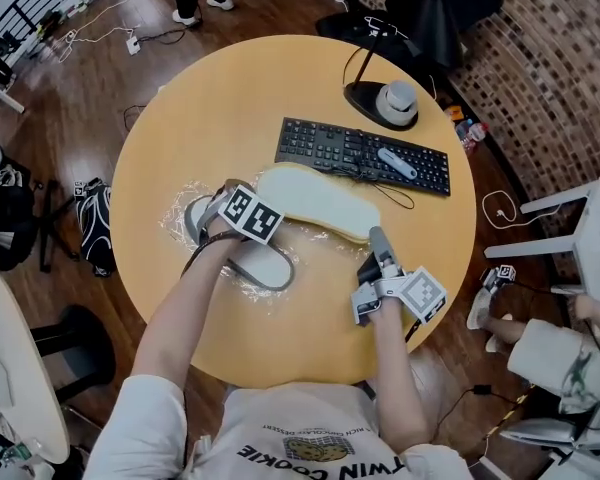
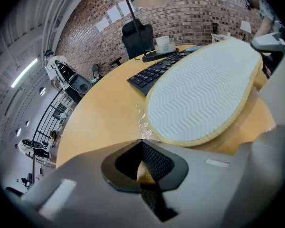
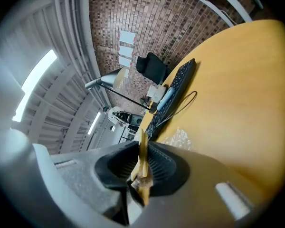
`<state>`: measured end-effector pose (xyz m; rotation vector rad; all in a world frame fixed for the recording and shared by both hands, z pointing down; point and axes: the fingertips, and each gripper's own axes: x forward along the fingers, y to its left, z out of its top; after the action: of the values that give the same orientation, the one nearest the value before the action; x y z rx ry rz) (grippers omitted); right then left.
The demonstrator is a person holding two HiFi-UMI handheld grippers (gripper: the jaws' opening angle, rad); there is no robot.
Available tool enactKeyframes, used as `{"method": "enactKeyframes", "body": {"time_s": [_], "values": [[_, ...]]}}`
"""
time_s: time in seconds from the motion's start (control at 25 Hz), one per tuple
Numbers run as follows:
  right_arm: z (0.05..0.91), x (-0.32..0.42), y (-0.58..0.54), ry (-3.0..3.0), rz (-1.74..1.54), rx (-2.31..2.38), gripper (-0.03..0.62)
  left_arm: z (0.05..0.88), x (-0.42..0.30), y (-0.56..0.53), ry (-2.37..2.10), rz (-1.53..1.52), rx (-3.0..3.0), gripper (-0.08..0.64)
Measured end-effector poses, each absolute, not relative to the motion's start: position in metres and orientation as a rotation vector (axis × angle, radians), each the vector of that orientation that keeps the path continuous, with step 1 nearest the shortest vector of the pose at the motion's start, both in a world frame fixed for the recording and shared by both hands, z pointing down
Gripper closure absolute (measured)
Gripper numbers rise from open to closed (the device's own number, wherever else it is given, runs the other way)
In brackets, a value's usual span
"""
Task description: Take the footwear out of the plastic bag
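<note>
Left gripper [image 2: 142, 140]: jaws clenched together at the crinkled edge of the bag [image 1: 183, 206], which lay on the table [image 1: 230, 98] directly beneath it. Right gripper [image 3: 140, 174]: jaws clamped on the thin tan rim of a slipper [image 1: 315, 200]. That slipper lay sole-up, out of the bag, stretching from the right gripper's tips toward the left gripper. A second slipper [image 1: 267, 267] sat inside the bag, just under the left gripper. A keyboard [image 1: 360, 154] lay beyond both grippers.

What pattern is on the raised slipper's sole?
Pale zigzag ridges on the sole, tan edge; clearest in the left gripper view.
</note>
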<state>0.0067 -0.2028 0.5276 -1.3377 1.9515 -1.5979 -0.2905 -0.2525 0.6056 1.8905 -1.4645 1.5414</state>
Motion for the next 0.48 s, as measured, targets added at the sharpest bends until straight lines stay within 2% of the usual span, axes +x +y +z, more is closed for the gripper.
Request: {"method": "enactKeyframes", "body": {"time_s": [0.48], "values": [[0.568, 0.000, -0.197, 2.419, -1.544, -1.603, 0.509, 0.606, -0.291, -0.252, -1.448, 1.533, 1.878, 0.561]]}}
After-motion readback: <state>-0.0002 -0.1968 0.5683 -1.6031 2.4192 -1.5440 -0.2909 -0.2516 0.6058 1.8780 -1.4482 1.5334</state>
